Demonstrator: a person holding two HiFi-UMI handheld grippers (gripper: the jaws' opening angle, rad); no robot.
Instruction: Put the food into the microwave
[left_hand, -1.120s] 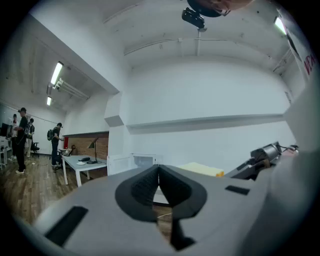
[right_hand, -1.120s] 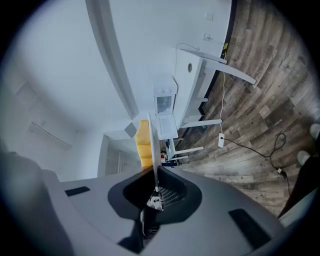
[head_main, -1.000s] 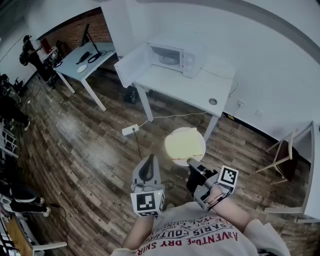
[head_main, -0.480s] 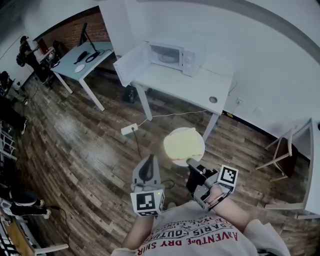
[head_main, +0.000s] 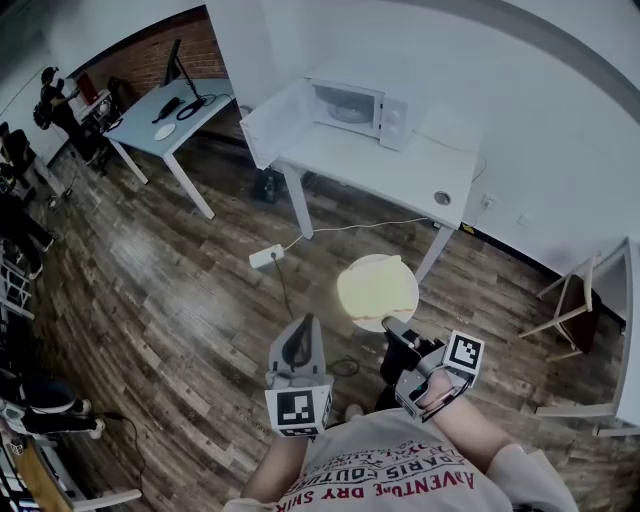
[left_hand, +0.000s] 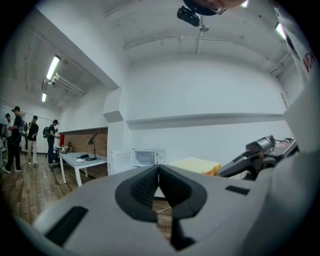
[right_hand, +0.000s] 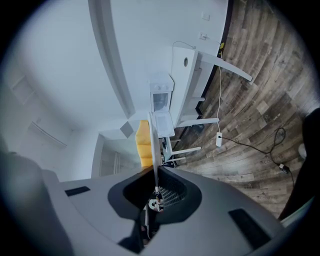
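A white plate (head_main: 392, 317) carrying pale yellow food (head_main: 375, 285) is held level over the wooden floor. My right gripper (head_main: 388, 325) is shut on its near rim. In the right gripper view the plate (right_hand: 152, 145) runs edge-on into the jaws, with the yellow food (right_hand: 143, 142) on its left side. My left gripper (head_main: 300, 330) stays beside the plate, shut and empty; its tips meet in the left gripper view (left_hand: 159, 167). The white microwave (head_main: 355, 105) stands on a white table (head_main: 400, 170) ahead, its door (head_main: 270, 120) swung open to the left and its cavity visible.
A power strip (head_main: 265, 258) and its cable lie on the floor before the table. A second table (head_main: 165, 120) with a lamp stands at the far left, with people beyond it. A wooden chair (head_main: 565, 310) is at the right by the wall.
Both grippers and the plate have moved a little forward toward the microwave table. The grip on the plate is unchanged.
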